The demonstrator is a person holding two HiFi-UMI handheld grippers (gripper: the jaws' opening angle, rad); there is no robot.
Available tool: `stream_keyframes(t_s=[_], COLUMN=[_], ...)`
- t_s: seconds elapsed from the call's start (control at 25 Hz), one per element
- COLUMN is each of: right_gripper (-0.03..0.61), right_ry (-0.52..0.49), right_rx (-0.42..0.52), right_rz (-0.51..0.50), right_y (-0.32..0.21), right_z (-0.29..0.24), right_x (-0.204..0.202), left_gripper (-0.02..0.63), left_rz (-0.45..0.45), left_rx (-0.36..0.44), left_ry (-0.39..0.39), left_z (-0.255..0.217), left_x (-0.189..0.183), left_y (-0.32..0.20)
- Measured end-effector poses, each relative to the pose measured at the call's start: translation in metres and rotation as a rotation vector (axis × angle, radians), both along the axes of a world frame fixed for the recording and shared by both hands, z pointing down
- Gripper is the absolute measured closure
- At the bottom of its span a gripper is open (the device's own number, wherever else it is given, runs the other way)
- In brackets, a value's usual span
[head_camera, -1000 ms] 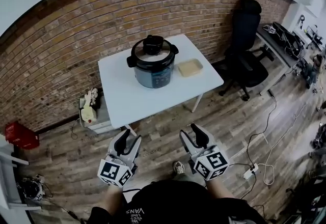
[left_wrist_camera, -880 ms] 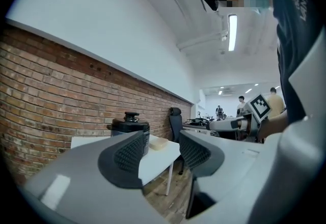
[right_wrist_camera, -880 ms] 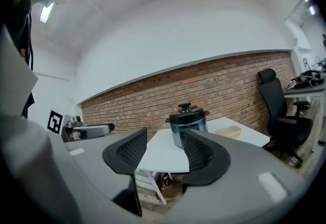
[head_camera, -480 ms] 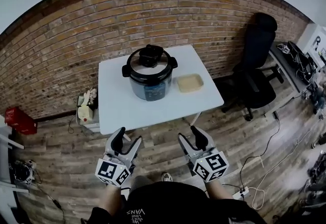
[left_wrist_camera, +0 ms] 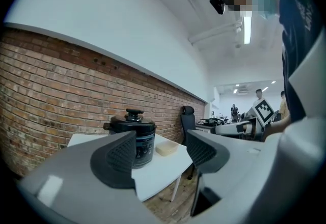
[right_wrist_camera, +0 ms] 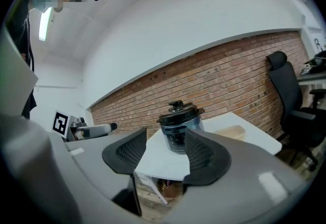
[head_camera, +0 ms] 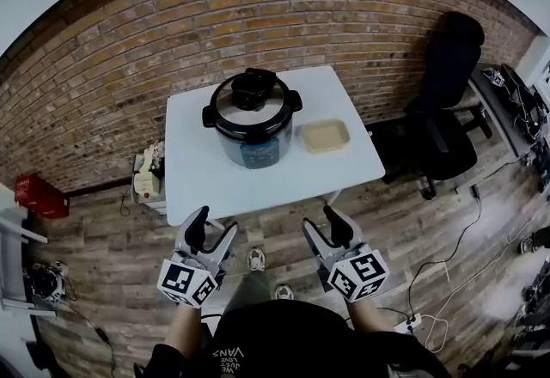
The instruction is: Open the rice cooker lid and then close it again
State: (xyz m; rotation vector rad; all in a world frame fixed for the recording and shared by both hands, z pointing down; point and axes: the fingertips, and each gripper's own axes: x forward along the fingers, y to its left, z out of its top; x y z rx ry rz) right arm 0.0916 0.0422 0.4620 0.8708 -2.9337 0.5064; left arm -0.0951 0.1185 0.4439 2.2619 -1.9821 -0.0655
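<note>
The rice cooker [head_camera: 252, 118] stands on the white table [head_camera: 258, 183], dark-bodied, its lid [head_camera: 253, 100] down with a black knob on top. It also shows ahead in the left gripper view [left_wrist_camera: 133, 127] and the right gripper view [right_wrist_camera: 179, 125]. My left gripper [head_camera: 210, 233] and right gripper [head_camera: 325, 228] hang side by side over the wooden floor, short of the table's near edge and well apart from the cooker. Both have just been opening their jaws and stand open, with nothing between the pads [left_wrist_camera: 118, 156] [right_wrist_camera: 204, 156].
A beige tray [head_camera: 324, 136] lies on the table right of the cooker. A brick wall [head_camera: 103, 93] runs behind. A black office chair [head_camera: 447, 110] stands right, a low cart [head_camera: 148, 183] left of the table, a red box [head_camera: 39, 196] farther left, cables [head_camera: 447, 316] on the floor.
The table and cooker have come nearer to both grippers as the person stepped forward. The left gripper's jaws have spread wider, and the right's slightly.
</note>
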Motion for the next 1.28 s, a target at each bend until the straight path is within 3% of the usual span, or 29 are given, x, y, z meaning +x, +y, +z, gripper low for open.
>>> stream_keyframes(t_s=[0.6,0.92,1.28], right_gripper=[0.351,0.351,0.351], right_ry=[0.005,0.009,0.018], right_rx=[0.015,0.002,-0.016], right_rz=[0.085,0.128,0.14], right_y=[-0.071,-0.097,-0.118], right_z=[-0.011,-0.007,-0.002], right_x=[-0.059,-0.092,-0.103], left_gripper=[0.281,0.247,0.239], left_rz=[0.12,0.216,0.377], left_rx=[0.02,0.052,0.025], left_ry=[-0.001,-0.051,-0.173], left_z=[-0.005,-0.025,-0.034], left_x=[-0.071,-0.108,-0.108], left_y=[-0.101,-0.16,-0.219])
